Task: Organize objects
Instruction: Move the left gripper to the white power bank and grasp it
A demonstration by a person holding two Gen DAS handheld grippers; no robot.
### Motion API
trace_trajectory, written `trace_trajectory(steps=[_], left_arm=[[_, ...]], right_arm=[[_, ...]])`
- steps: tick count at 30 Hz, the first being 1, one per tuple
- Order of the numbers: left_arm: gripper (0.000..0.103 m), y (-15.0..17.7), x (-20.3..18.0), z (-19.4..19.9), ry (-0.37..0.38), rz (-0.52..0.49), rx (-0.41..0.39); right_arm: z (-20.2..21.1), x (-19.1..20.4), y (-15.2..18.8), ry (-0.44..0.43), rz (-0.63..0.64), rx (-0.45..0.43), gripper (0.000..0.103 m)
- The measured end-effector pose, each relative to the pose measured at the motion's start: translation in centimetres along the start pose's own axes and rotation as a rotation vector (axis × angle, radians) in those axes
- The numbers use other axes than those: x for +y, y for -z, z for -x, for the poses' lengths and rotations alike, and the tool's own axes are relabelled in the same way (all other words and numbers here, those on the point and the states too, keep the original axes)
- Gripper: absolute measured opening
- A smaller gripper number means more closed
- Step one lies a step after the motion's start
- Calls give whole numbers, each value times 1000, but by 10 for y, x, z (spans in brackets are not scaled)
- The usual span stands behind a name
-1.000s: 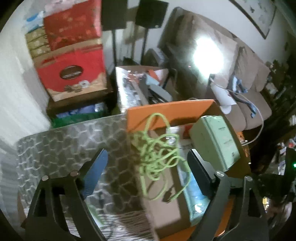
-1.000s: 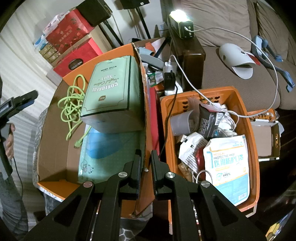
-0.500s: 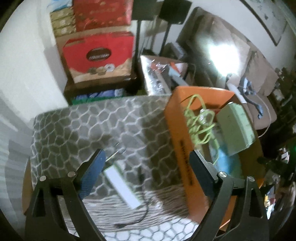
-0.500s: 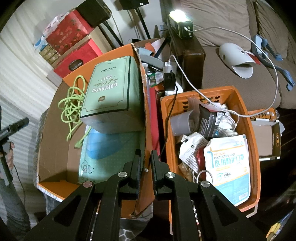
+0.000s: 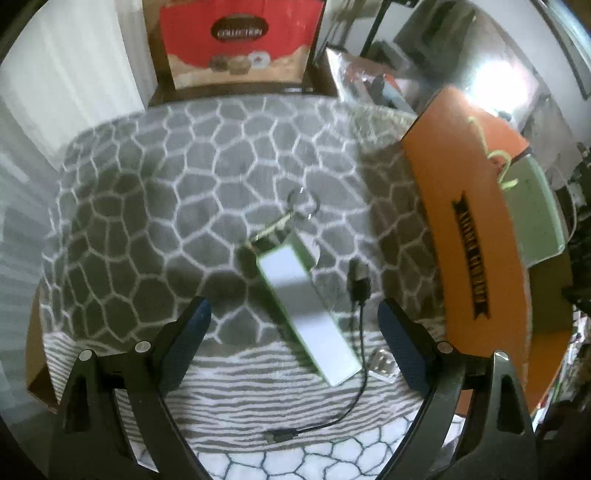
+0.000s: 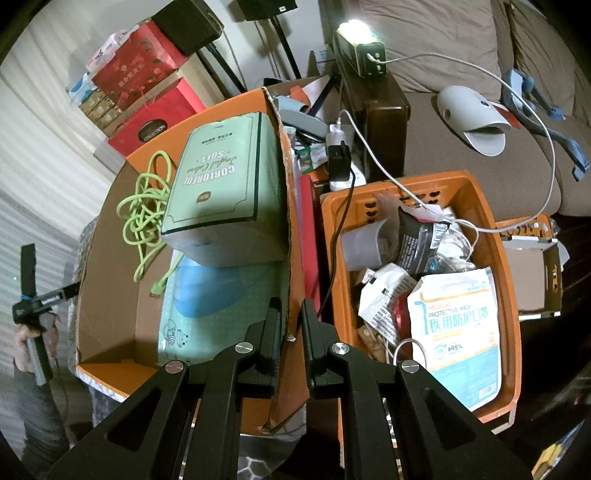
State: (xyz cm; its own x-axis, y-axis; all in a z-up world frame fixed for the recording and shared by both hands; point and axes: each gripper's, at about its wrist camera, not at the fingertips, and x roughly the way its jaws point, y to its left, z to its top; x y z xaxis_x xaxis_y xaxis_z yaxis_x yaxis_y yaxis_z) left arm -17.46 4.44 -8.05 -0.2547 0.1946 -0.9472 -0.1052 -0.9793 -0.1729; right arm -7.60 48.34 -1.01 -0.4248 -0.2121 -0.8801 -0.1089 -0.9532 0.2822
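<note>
White box [image 5: 308, 306] lies on the gray blanket [image 5: 192, 192] with a black cable [image 5: 360, 332] just beside it, under the left claw [image 5: 293, 325] whose jaws stand wide apart, while the right claw [image 6: 291, 334] is clamped on the orange box's wall [image 6: 293, 258].

Dim interior. A glowing white lamp [image 6: 360, 31] causes flare in both views. Left wrist picture is motion-blurred, especially the grey cobble-patterned cloth [image 5: 184, 192]. Fisheye bending and black vignette corners throughout.
</note>
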Motion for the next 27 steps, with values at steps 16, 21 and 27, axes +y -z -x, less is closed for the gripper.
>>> trace_trajectory(steps=[16,21,27], left_arm=[[88,10,16,-22,-17,88,-14],[80,12,17,-22,-32,78,-33],[58,11,15,-17,-10,60,-47]], right_arm=[[0,-2,1,2,1,-1,10],[0,-2,1,2,1,-1,10],[0,-2,1,2,1,-1,10]])
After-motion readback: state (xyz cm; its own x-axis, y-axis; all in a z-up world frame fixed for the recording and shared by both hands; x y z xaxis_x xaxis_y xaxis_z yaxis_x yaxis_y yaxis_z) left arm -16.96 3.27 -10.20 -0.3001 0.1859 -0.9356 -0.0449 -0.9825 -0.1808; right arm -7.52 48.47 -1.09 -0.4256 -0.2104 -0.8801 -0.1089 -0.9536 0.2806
